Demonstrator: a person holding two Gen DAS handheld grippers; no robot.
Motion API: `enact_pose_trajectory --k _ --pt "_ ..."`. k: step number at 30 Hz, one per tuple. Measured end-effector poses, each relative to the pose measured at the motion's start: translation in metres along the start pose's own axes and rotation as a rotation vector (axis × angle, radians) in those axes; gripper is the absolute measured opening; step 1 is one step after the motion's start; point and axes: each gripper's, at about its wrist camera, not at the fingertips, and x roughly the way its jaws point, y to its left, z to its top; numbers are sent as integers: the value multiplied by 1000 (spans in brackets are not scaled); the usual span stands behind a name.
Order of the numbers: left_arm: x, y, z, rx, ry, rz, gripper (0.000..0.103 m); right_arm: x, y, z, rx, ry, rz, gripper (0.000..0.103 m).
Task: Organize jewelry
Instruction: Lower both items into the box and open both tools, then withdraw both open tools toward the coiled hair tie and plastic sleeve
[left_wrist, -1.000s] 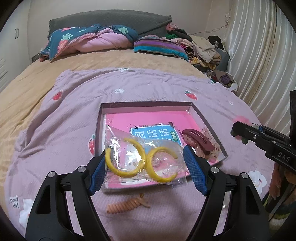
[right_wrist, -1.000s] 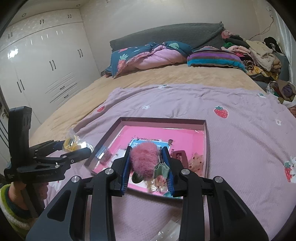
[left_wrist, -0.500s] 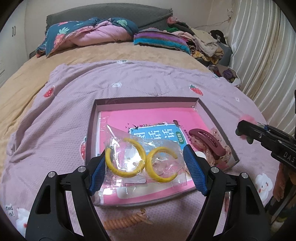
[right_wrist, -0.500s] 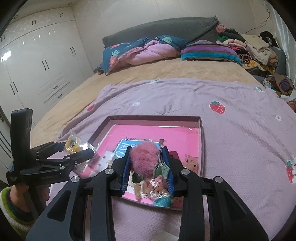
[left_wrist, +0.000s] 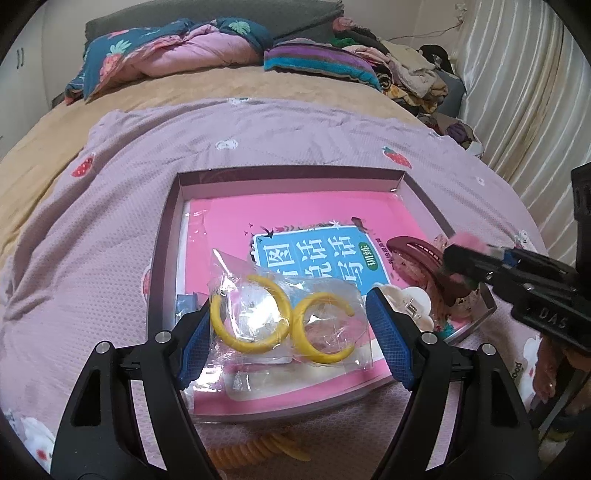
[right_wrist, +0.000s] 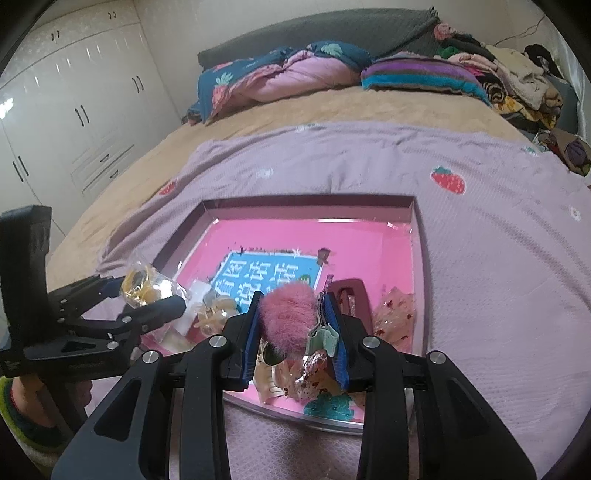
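Two grippers are loaded, and both hang over the near end of the shallow box (left_wrist: 168, 236) on the lilac blanket (left_wrist: 92, 206). Your left gripper (left_wrist: 288, 321) has its blue pads closed on a clear plastic bag (left_wrist: 258, 280) holding two yellow hoops (left_wrist: 245, 314); the bag's lower edge blurs into the glossy pink booklet (left_wrist: 295, 210) lining the box, so you cannot tell whether it touches. In the right wrist view the same bag (right_wrist: 147, 286) is a crumpled glint at the box's left wall. Your right gripper (right_wrist: 295, 328) is clamped on a pink fluffy pompom (right_wrist: 286, 319) with a pale green clip part (right_wrist: 323, 339) pressed against the right pad; how the two join is hidden by the fur. From the left wrist view that gripper (left_wrist: 458, 258) shows only as a dark blurred bar with a smear of pink at its tip. Beneath it lies a maroon hair claw (left_wrist: 417, 251), partly covered, and a white clip (left_wrist: 413, 301) peeks out behind the left gripper's right finger. Small glittery pieces under the right fingers are too jumbled to name. An orange spiral hair tie (left_wrist: 255, 450) lies on the blanket just outside the near wall, cut off between the left gripper's arms.
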Motion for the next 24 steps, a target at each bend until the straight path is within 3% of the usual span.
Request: enact_pose_trajectory --k 5,14,18,24 --pt "5 1 -1 -2 9 -1 69 6 -1 -5 9 17 1 33" --pt "3 1 -2 -6 11 4 73 -16 -9 -10 64 -25 1 65" --pt "-2 0 -1 -2 -7 11 82 -38 -14 -13 93 -69 -1 77" --pt "-25 -5 1 5 -52 25 87 -73 -12 -21 88 -129 -22 82"
